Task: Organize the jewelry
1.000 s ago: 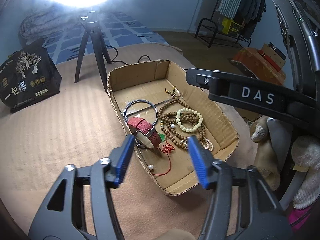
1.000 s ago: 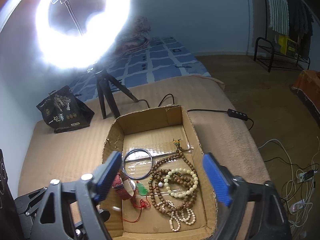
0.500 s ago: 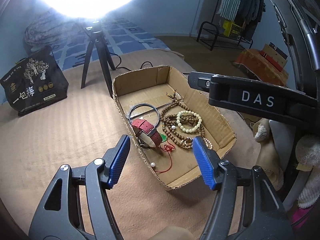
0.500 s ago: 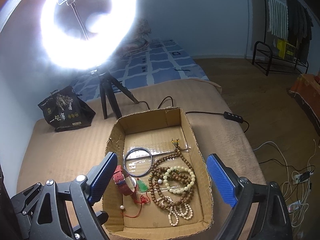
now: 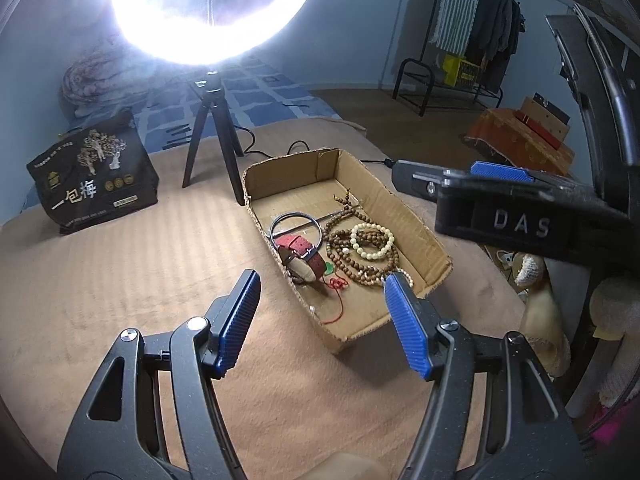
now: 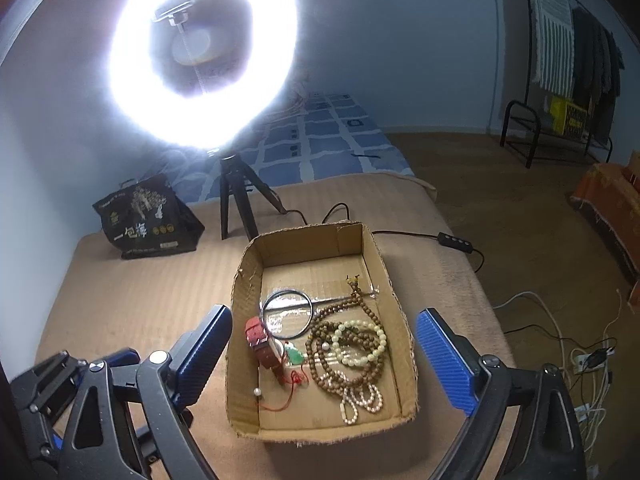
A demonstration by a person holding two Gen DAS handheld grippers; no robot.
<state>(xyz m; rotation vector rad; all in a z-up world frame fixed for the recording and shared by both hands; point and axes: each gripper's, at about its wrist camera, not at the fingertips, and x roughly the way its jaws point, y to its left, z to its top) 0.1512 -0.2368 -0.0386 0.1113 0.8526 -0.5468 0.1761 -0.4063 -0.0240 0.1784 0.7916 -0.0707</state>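
1. Left wrist view: left gripper [image 5: 320, 312] spread, nothing between the blue pads, poised above the mat [image 5: 120, 280] short of the near corner of the box [image 5: 420, 216].
2. Inside the box: red watch [image 5: 300, 254] by the left wall, dark hoop [image 5: 296, 226] behind it, brown beads [image 5: 360, 256] in loose loops, pale bracelet [image 5: 372, 242] lying on them, green pendant [image 5: 329, 268] with red cord [image 5: 338, 300] trailing toward the near end.
3. Right gripper [image 5: 500, 172] seen side-on at the right edge; too foreshortened here to judge its gap.
4. Right wrist view: right gripper [image 6: 324, 352] spread wide and empty, jaws straddling the box [image 6: 248, 280] from above without touching it.
5. Same pieces visible: watch [image 6: 262, 346], hoop [image 6: 286, 314], brown beads [image 6: 340, 364], pale bracelet [image 6: 360, 344], pendant [image 6: 295, 356], plus a pearl strand [image 6: 360, 400] at the near end and a loose pearl [image 6: 257, 392] by the left wall.
6. Progress, as a judgement: every visible piece already in the box, none on the mat, so gathering looks finished; pieces overlap in a heap, so untangling or spacing may remain, if wanted at all.
7. Hard to make out: ring light [image 6: 204, 52] glare washing out the far wall; beads crossing each other so strand count unclear; left gripper only partly in frame at the lower left; watch face not legible; box floor under the heap hidden.
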